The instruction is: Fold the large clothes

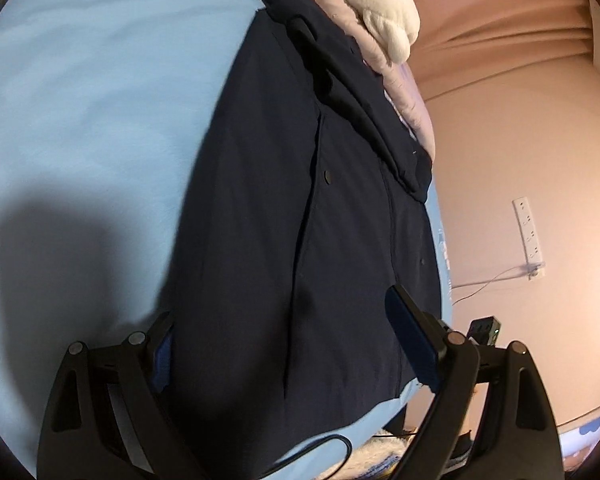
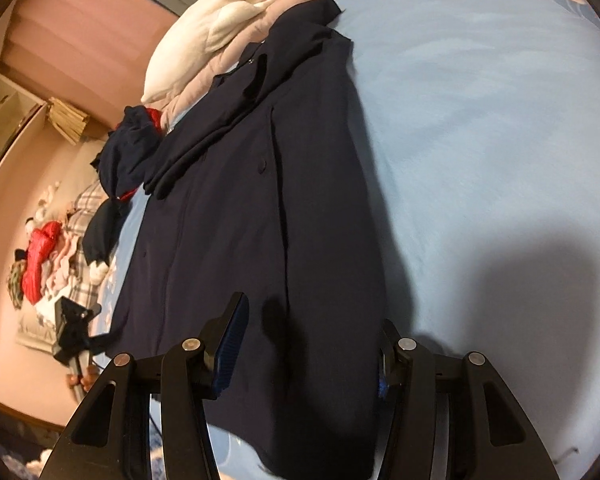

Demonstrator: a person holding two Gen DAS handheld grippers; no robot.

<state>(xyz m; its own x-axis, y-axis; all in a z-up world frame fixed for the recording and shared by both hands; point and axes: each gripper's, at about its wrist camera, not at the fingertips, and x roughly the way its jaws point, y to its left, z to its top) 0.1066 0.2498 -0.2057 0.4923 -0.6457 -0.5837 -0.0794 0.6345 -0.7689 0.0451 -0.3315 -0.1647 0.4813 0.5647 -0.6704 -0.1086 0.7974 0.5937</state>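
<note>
- Left wrist: your left gripper has fingers spread wide, holding nothing, above the navy coat lying flat on the blue bed.
- Right wrist: your right gripper is likewise wide open and empty. The coat looks soft, limp and probably weighty; pinch its hem corners.

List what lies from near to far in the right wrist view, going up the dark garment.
right gripper → navy coat hem → coat button → folded sleeve → white plush pillow
</note>
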